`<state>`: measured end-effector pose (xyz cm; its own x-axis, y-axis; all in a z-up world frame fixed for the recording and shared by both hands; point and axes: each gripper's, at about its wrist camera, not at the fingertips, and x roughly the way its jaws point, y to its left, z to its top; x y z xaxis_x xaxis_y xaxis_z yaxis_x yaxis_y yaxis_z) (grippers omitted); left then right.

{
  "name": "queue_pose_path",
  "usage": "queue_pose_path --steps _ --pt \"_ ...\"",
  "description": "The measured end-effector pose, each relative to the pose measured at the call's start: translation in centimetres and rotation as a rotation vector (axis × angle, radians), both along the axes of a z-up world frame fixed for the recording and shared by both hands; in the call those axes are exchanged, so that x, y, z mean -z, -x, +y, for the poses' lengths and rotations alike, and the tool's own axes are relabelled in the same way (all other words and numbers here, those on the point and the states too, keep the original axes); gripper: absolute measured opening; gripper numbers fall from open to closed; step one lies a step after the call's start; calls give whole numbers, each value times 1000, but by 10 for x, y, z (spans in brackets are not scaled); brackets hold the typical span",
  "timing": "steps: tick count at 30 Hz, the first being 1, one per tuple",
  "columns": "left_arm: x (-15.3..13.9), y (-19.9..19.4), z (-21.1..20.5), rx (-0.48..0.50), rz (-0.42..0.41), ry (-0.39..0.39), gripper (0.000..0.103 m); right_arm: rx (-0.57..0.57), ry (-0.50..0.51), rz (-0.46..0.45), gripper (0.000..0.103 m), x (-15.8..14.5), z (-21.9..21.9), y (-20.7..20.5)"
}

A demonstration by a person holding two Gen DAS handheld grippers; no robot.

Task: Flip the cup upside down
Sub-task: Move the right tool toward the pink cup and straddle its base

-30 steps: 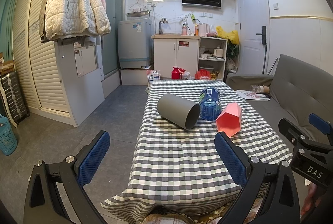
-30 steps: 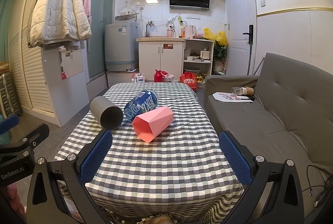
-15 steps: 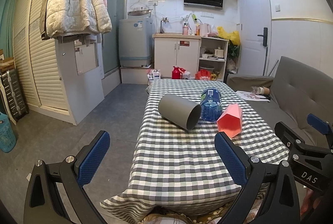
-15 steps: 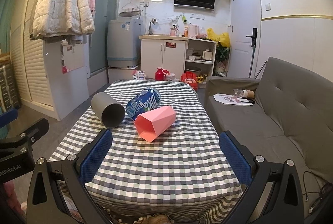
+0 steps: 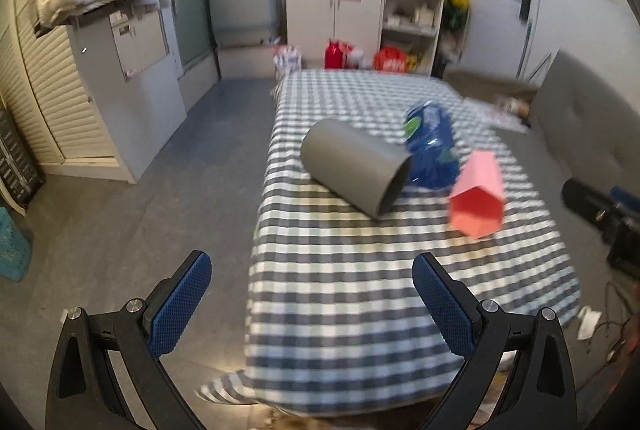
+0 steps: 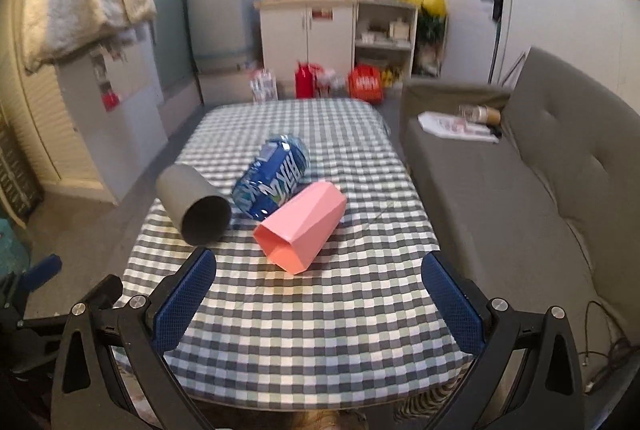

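Observation:
Three cups lie on their sides on the checked tablecloth: a grey cylinder cup, a blue printed cup, and a pink faceted cup. The open mouths of the grey and pink cups face me. My left gripper is open and empty above the table's near left corner. My right gripper is open and empty above the near edge, short of the pink cup.
A grey sofa runs along the table's right side, with papers and a bottle on it. A white cabinet with a jacket stands to the left. Kitchen units and bags stand beyond the far edge. Cables lie on the floor.
Both grippers have risen, moved forward and tilted down toward the table; the cups look larger and are seen from above. The cups have not moved. The jaws stay open.

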<state>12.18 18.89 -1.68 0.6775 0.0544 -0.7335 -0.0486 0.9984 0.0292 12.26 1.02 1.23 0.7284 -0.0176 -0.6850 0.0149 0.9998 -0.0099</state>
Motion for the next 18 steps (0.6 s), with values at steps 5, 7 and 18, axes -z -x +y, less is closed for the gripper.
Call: queue_pose_path --steps 5,7,18 --pt "10 -28 10 -20 58 0 103 35 -3 55 103 15 1 -34" --pt "13 -36 14 -25 74 7 103 48 -9 84 103 23 2 -46" --pt "31 -58 27 -19 125 56 103 53 -92 132 103 50 8 -82"
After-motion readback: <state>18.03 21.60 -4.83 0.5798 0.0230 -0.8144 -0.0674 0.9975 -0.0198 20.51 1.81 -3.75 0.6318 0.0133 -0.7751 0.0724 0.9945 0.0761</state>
